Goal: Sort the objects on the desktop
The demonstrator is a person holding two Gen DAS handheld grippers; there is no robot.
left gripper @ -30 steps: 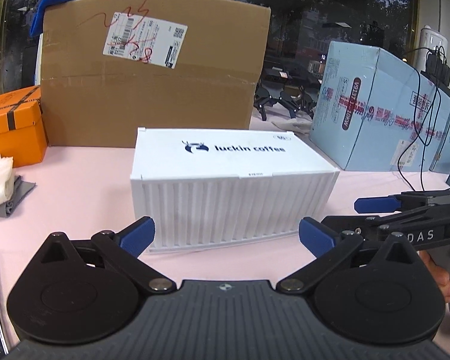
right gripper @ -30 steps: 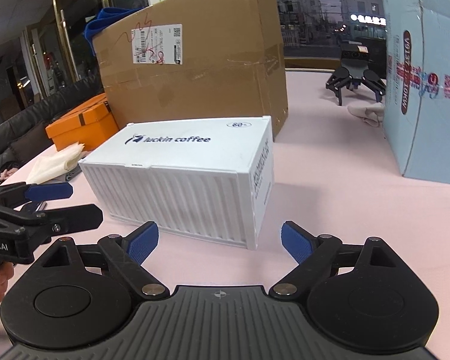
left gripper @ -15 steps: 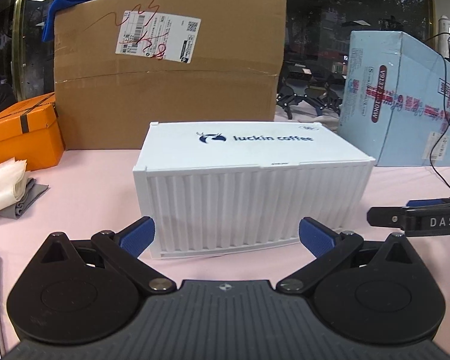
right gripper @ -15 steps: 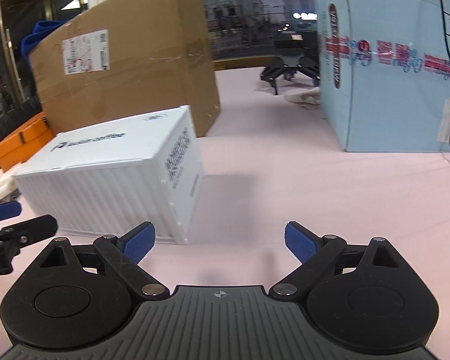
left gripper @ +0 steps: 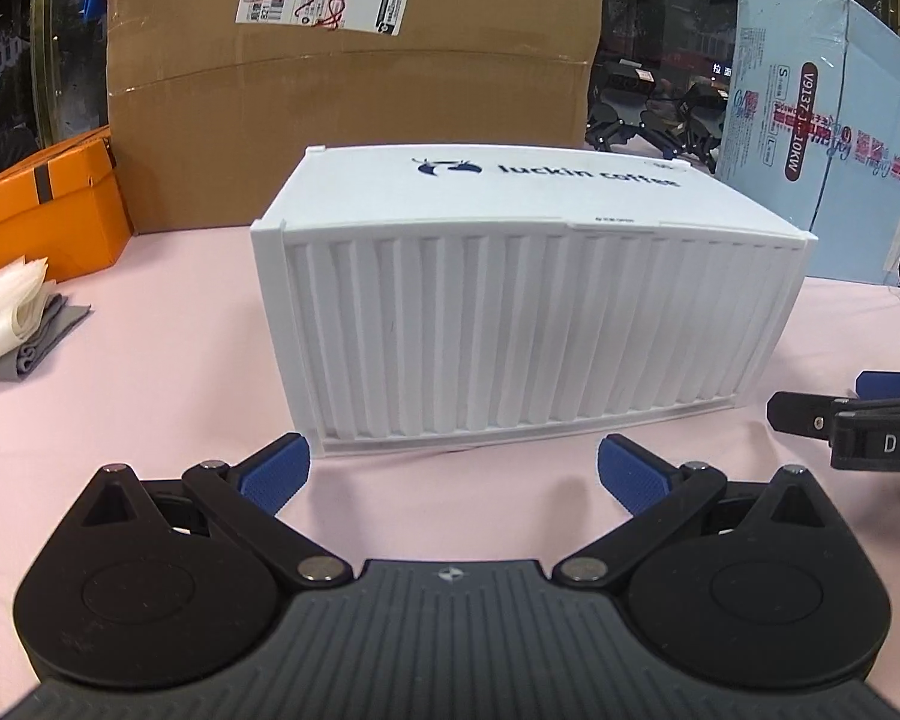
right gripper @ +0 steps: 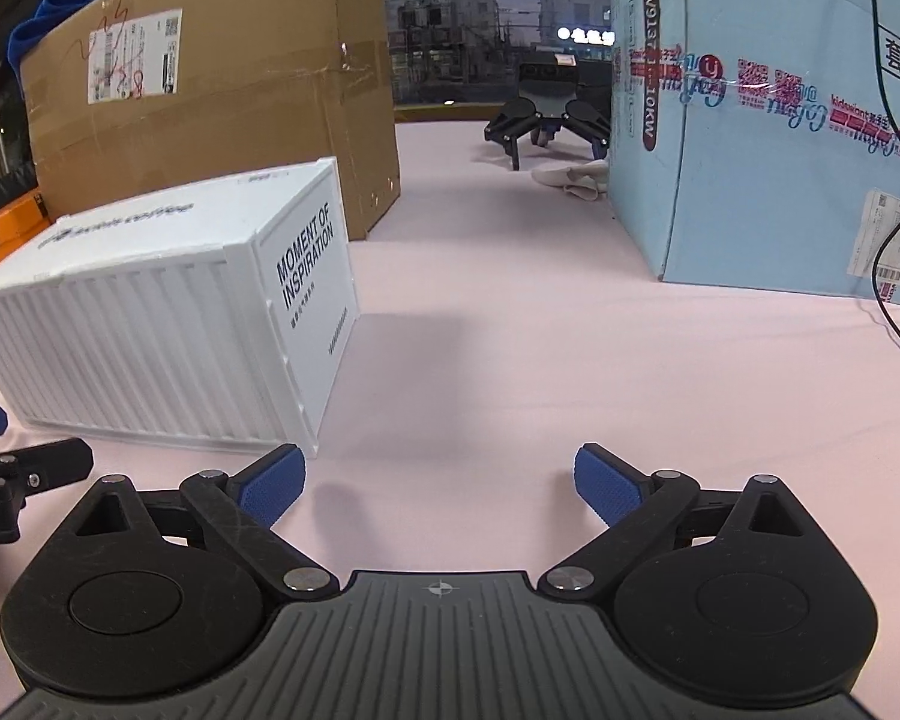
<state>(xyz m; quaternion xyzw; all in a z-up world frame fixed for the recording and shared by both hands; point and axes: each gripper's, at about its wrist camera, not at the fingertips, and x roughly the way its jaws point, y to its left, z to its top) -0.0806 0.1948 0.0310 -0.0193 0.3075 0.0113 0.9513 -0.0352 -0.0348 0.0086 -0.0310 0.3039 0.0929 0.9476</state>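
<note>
A white container-shaped box (left gripper: 528, 306) marked "luckin coffee" stands on the pink table; it also shows in the right wrist view (right gripper: 168, 312), at the left. My left gripper (left gripper: 450, 474) is open and empty, just in front of the box's ribbed long side. My right gripper (right gripper: 438, 483) is open and empty, low over the table to the right of the box's end face. The right gripper's fingers (left gripper: 858, 414) show at the right edge of the left wrist view. The left gripper's fingers (right gripper: 24, 468) show at the left edge of the right wrist view.
A large cardboard box (left gripper: 354, 84) stands behind the white box. An orange box (left gripper: 42, 216) and folded cloths (left gripper: 12, 312) lie at the left. A light blue carton (right gripper: 768, 120) with a black cable stands at the right. A spare black gripper (right gripper: 546, 114) sits far back.
Both grippers have moved closer to the table and the white box. The right gripper has swung right, so the box now sits at its left. Both stay open.
</note>
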